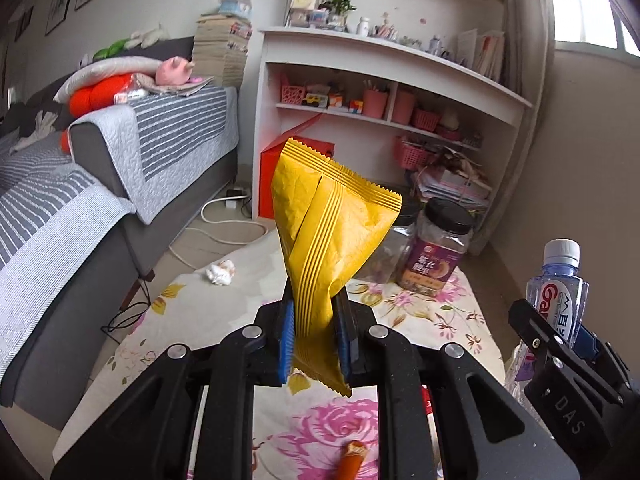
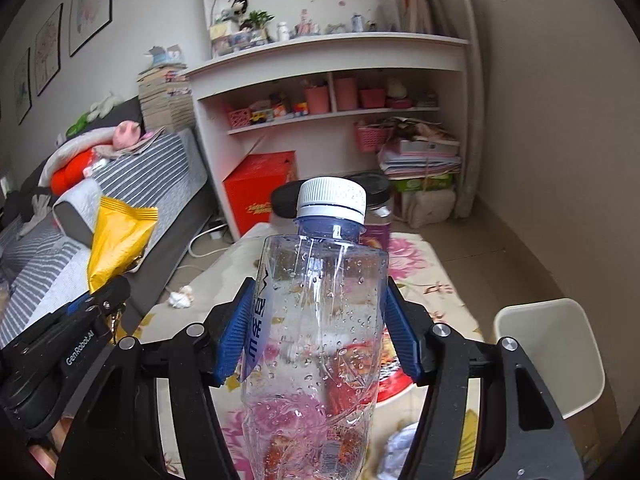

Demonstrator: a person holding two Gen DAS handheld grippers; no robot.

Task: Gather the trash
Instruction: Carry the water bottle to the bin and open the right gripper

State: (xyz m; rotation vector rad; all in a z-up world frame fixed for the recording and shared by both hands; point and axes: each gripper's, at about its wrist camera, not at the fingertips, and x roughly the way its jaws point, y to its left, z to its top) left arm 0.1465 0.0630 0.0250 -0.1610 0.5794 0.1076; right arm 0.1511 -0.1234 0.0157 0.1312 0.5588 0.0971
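Observation:
My left gripper (image 1: 314,336) is shut on a yellow snack wrapper (image 1: 328,220), which stands up between the blue pads above the floral tablecloth (image 1: 224,320). My right gripper (image 2: 318,332) is shut on an empty clear plastic bottle (image 2: 320,300) with a white cap, held upright. The bottle also shows at the right of the left wrist view (image 1: 558,292), and the wrapper at the left of the right wrist view (image 2: 118,240). A crumpled white tissue (image 1: 220,273) lies on the cloth's far left edge. A white bin (image 2: 552,352) stands on the floor to the right.
A jar with a black lid (image 1: 434,256) stands at the table's far end. An orange object (image 1: 352,460) lies near the front edge. A grey sofa (image 1: 120,168) is on the left, a white shelf (image 1: 392,92) and red box (image 2: 260,192) behind.

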